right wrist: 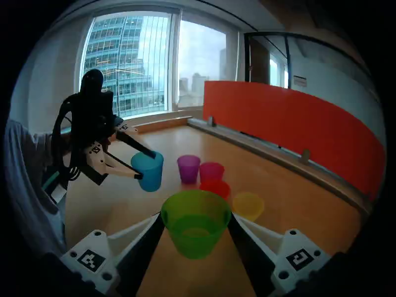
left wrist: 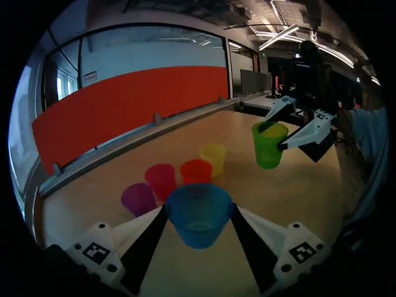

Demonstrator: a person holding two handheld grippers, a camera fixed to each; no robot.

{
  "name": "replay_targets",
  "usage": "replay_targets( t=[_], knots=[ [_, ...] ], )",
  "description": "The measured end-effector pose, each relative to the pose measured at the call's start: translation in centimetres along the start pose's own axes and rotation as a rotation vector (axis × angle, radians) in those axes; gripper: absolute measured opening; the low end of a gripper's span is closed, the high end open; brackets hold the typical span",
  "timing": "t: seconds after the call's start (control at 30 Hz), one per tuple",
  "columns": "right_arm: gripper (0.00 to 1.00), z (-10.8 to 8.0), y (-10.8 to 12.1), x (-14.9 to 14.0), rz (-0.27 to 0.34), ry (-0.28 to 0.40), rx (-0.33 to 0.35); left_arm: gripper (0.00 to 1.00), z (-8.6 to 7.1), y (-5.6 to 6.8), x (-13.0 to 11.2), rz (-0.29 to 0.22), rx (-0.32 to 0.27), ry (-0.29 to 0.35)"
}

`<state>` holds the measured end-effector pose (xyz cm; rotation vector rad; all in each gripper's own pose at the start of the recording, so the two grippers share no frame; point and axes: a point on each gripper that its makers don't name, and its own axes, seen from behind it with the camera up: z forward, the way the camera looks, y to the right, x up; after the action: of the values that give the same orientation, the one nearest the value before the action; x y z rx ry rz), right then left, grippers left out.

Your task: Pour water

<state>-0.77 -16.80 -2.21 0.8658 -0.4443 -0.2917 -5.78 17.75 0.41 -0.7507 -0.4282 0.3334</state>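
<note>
Your left tongs (left wrist: 198,210) are closed on the blue cup (left wrist: 199,225), one finger pressing each side just under its rim. The cup sits upright and nearest the camera in the left gripper view. In the right gripper view your right tongs (right wrist: 196,218) grip the green cup (right wrist: 196,232) the same way, also upright. A paler patch lies at the bottom of each cup, but you cannot tell from here whether it is water.

Just beyond the blue cup, four more cups stand on the bench (left wrist: 297,198) in a loose row: purple (left wrist: 138,198), pink (left wrist: 161,179), red (left wrist: 196,171) and yellow (left wrist: 213,156). The red and pink ones are nearly touching.

The two held cups are well apart, on opposite sides of that row. The green one seems to be held off the bench.

Behind the right tongs is your sleeve (left wrist: 369,128). An orange panel (left wrist: 133,104) runs along the far edge of the bench, and tall windows (right wrist: 128,64) close off one end.
</note>
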Motion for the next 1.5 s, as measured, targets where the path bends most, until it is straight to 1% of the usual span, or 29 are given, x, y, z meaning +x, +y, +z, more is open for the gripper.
replay_targets(
  t=[0.1, 0.2, 0.3, 0.43, 0.6, 0.9, 1.2, 1.37, 1.43, 1.5],
  knots=[
    [0.91, 0.6, -0.2, -1.3, 0.002, -0.040, 0.010, 0.90, 0.6, 0.1, -0.9, 0.018, -0.010, -0.039],
    [0.91, 1.1, -0.3, -2.3, 0.016, -0.071, 0.021, 0.90, 1.0, 0.2, -1.7, 0.039, -0.017, -0.071],
    [0.91, 1.5, -0.5, -3.1, 0.017, -0.093, 0.028, 0.90, 1.5, 0.4, -2.6, 0.052, -0.033, -0.109],
    [0.91, 2.0, -0.6, -4.0, 0.007, -0.118, 0.030, 0.90, 2.2, 0.8, -3.5, 0.059, -0.055, -0.147],
    [0.91, 2.5, -0.6, -5.0, -0.005, -0.149, 0.031, 0.90, 2.9, 1.0, -4.4, 0.066, -0.069, -0.175],
    [0.91, 3.2, -0.9, -6.5, -0.008, -0.185, 0.032, 0.90, 3.5, 1.2, -5.4, 0.052, -0.084, -0.191],
    [0.91, 3.6, -1.0, -7.8, -0.014, -0.208, 0.026, 0.90, 3.4, 1.0, -5.9, 0.033, -0.089, -0.194],
    [0.91, 3.7, -1.1, -8.3, -0.013, -0.211, 0.022, 0.90, 3.4, 1.0, -6.6, 0.019, -0.096, -0.211],
    [0.91, 3.7, -1.1, -8.4, -0.015, -0.211, 0.019, 0.91, 3.4, 1.0, -6.8, 0.012, -0.098, -0.216],
    [0.91, 3.7, -1.1, -8.4, -0.015, -0.209, 0.016, 0.94, 3.4, 1.0, -6.9, 0.008, -0.098, -0.219]
  ],
)
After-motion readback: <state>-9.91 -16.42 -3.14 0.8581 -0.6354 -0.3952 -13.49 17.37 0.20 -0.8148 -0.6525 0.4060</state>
